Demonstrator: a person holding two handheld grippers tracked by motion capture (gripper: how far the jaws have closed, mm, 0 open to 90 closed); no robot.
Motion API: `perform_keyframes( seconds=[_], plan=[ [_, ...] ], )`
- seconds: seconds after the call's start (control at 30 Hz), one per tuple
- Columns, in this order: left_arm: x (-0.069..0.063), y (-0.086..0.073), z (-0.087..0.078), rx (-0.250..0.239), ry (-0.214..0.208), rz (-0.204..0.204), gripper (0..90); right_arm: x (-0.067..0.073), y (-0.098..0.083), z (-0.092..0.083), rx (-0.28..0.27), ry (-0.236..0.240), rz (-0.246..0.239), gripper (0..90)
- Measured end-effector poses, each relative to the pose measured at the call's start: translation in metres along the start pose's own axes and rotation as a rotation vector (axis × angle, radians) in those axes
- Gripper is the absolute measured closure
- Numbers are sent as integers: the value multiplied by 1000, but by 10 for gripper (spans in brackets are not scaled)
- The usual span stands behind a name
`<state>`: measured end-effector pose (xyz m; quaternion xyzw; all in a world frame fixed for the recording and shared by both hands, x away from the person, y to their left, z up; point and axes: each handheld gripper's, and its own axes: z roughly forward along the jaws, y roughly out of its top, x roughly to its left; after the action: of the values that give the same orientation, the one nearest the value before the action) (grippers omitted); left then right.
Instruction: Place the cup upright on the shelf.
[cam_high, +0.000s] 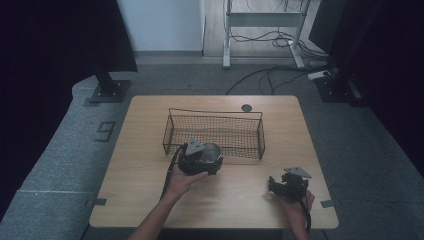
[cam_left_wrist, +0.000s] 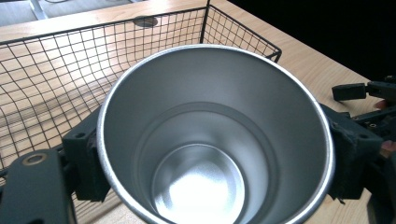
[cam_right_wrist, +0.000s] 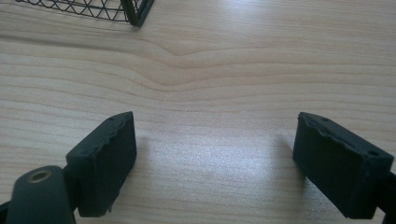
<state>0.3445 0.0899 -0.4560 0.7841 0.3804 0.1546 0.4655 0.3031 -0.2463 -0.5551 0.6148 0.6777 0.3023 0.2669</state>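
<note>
Brushed steel catches the light inside the cup (cam_left_wrist: 215, 140), which the left tool (cam_high: 199, 161) clamps between its two black jaws, one pad pressed to each side of the cup's wall. In the left gripper view the cup's open mouth faces the camera and its round bottom lies deeper in, so its long axis runs roughly along the tool's own line of sight, tilted a little away from it. The inside is bare metal with a stepped ring partway down.

Just beyond the left tool stands the black wire basket (cam_high: 260, 134); in the high view the cup sits at the basket's near wall, held above the pale wooden counter (cam_high: 145, 160). In the left gripper view the basket's mesh (cam_left_wrist: 56, 79) spreads behind and to the left of the cup's rim, and whether the cup is over the basket's edge or just short of it cannot be told.

The right tool (cam_high: 286, 184) rests low over the counter, well apart from the left tool and the basket, held in the person's right hand (cam_high: 298, 202). Its jaws are spread wide with nothing but wood grain between them, and a corner of the basket (cam_right_wrist: 135, 11) shows far ahead of its left jaw.
</note>
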Motion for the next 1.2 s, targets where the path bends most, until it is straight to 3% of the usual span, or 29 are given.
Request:
perform_keyframes(
  seconds=[0.8, 1.2],
  plan=[
    [2, 22, 1, -10, -9, 14, 152, 0, 0, 0, -1, -1, -1, 133],
    [1, 33, 3, -13, 7, 34, 152, 0, 0, 0, -1, -1, 1, 133]
  ],
)
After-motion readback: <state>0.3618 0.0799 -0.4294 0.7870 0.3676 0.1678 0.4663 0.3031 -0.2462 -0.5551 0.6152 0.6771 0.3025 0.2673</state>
